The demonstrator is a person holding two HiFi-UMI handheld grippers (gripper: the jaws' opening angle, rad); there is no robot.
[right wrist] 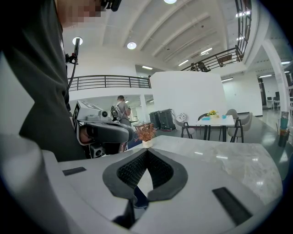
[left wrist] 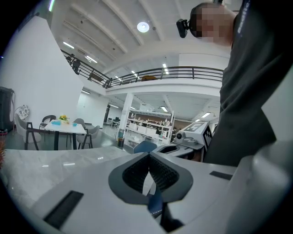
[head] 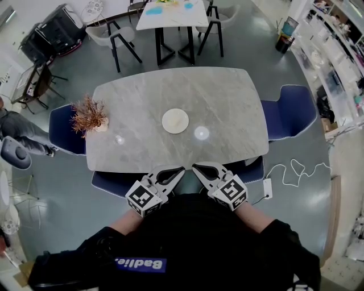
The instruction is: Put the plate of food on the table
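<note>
A round cream plate (head: 175, 121) lies flat near the middle of the grey marble table (head: 216, 94); whether food is on it I cannot tell. Both grippers hang side by side at the table's near edge, close to the person's body and well short of the plate. The left gripper (head: 181, 169) is shut with nothing between its jaws, as its own view confirms (left wrist: 149, 155). The right gripper (head: 196, 166) is likewise shut and empty (right wrist: 147, 152). Neither gripper view shows the plate.
A dried plant in a small pot (head: 88, 117) stands at the table's left end. Blue chairs (head: 293, 111) (head: 60, 129) flank the table. A white cable (head: 296, 170) trails on the floor at right. A second table (head: 170, 14) stands beyond. A person (head: 17, 133) is at far left.
</note>
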